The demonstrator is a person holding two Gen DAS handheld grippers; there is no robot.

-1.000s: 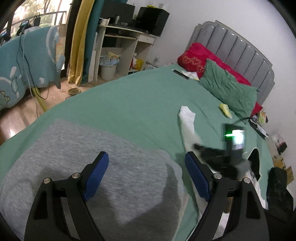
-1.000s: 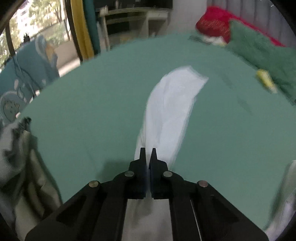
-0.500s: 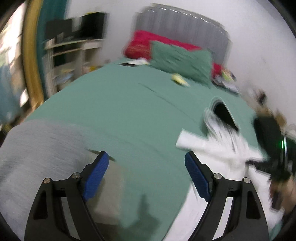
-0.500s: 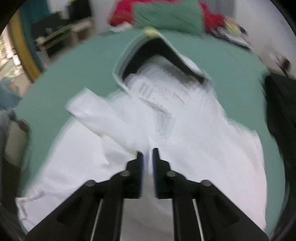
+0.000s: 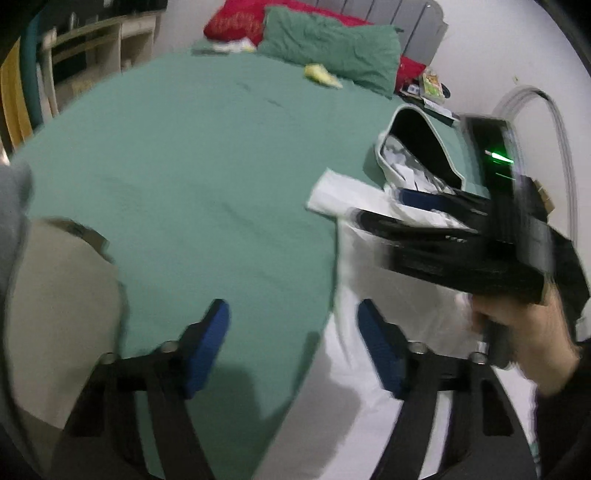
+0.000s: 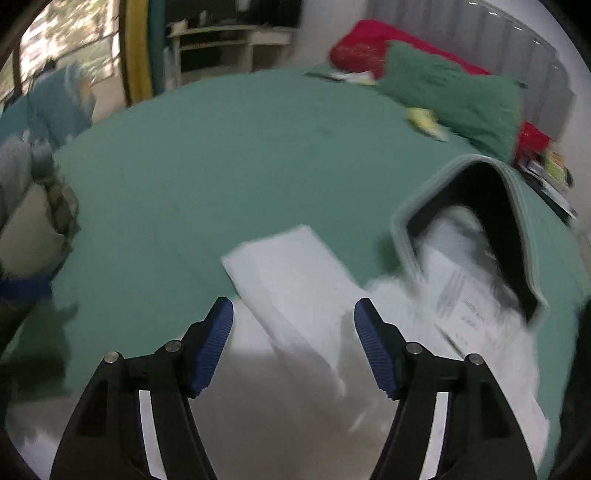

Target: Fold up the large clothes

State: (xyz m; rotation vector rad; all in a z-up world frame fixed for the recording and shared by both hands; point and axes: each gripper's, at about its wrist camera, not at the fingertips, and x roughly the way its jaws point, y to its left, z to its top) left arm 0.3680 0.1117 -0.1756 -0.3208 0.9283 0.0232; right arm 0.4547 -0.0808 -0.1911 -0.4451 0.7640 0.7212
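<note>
White garment (image 6: 369, 387), soft cloth, sleeve folded flat.

I am seeing the shirt (image 6: 424, 332) lying on the bed (image 6: 221, 166) at its near right edge, one sleeve (image 6: 295, 277) folded across its front. The pillows (image 6: 454, 92) are sitting behind it by the headboard (image 5: 406, 14). Other clothes (image 5: 55, 295) are lying at the left.

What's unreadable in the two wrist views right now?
- White garment: near hem cut off by the bottom edge, both views.
- Its printed label: motion-blurred, illegible, right view.
- Grey garment: cut off by the left edge, left view.
- Yellow item by the green pillow: too small and blurred to identify.
</note>
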